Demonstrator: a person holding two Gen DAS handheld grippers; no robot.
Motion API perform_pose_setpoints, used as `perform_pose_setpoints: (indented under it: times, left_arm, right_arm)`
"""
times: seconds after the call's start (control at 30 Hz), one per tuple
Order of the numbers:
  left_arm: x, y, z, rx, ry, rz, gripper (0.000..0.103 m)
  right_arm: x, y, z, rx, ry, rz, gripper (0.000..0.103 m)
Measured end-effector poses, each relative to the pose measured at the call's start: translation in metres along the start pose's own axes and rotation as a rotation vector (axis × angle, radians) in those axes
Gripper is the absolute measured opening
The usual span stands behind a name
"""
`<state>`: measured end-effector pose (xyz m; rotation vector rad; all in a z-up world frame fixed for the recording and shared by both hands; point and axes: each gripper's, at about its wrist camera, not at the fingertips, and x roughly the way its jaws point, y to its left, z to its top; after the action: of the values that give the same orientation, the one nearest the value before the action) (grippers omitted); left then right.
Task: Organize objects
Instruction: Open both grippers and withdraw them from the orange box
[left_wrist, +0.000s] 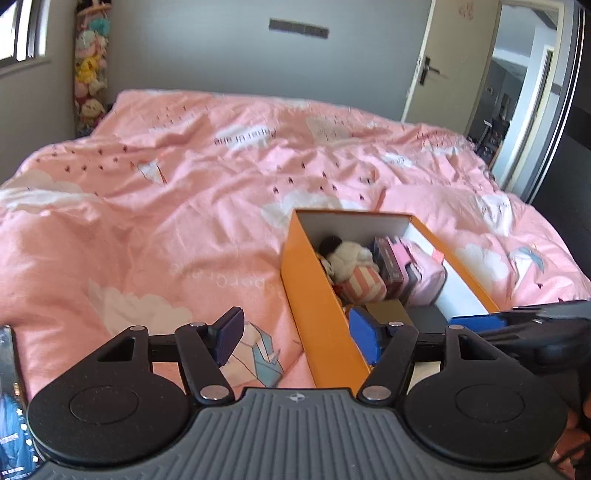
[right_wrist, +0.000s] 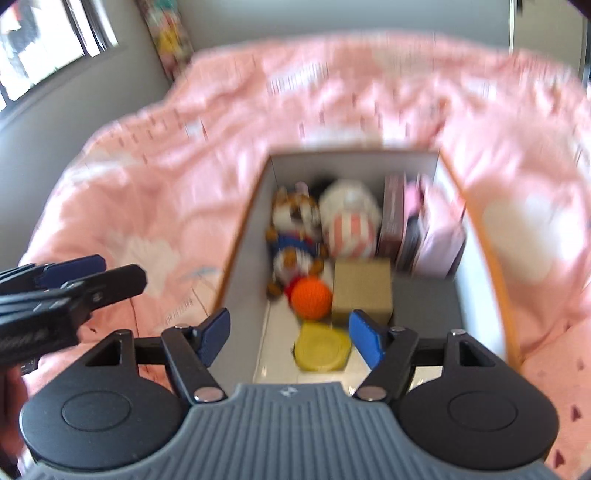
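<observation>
An orange cardboard box (left_wrist: 317, 295) with smooth white inside walls sits on a soft, wrinkly pink duvet (left_wrist: 166, 206) printed with white clouds and paper cranes. In the left wrist view the box lies at about 3 o'clock from the middle of the bed, long and narrow, with its top open.

The right wrist view is blurry, but it looks straight down into the box (right_wrist: 240, 251). At the far end, near 12 o'clock, a fuzzy tiger plush toy (right_wrist: 295, 236) in blue clothes lies beside a round plush (right_wrist: 351, 225) with a fluffy white top and pink and white stripes. At 1 o'clock from these stand a dark boxy pack (right_wrist: 393, 214) and a smooth pink case (right_wrist: 439, 240), side by side and upright. Closer in sit a knitted orange ball (right_wrist: 311, 298), touching a plain brown cardboard cube (right_wrist: 362, 291). A flat yellow round lid shape (right_wrist: 322, 350) lies nearest, at about 6 o'clock.

The left gripper (left_wrist: 299, 334) is spread wide with nothing between its blue pads; one pad is over the duvet and one over the box edge. The right gripper (right_wrist: 290, 338) is also spread wide and holds nothing, above the near end of the box.

Stuffed toys (left_wrist: 90, 66) hang in the far corner by the window.
</observation>
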<state>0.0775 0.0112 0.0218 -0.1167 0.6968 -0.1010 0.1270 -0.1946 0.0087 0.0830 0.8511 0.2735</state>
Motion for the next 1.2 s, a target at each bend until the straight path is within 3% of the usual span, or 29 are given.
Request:
perform_pose_setpoints:
  times: [0.13,0.23,0.43,0.87,1.2]
  left_arm:
    - [-0.01,-0.002,-0.005,0.025,-0.034,0.01,0.077]
    - [-0.01,-0.002,-0.014,0.03,-0.04,0.031,0.085]
    - [-0.004,-0.002,-0.028,0.048,-0.002,0.108,0.085]
    - [0.004,-0.002,-0.044,0.069,0.047,0.122,0.086]
    - [0.003,-0.003,-0.045,0.083,0.04,0.12,0.087]
  right_arm:
    - [-0.03,0.015,-0.017,-0.054,-0.156,-0.049,0.075]
    - [-0.04,0.024,-0.032,-0.074,-0.224,-0.113,0.077]
    - [-0.032,0.029,-0.058,-0.089,-0.2,-0.198,0.077]
    - [-0.029,0.027,-0.073,-0.077,-0.184,-0.199,0.078]
    - [-0.029,0.027,-0.072,-0.073,-0.187,-0.204,0.079]
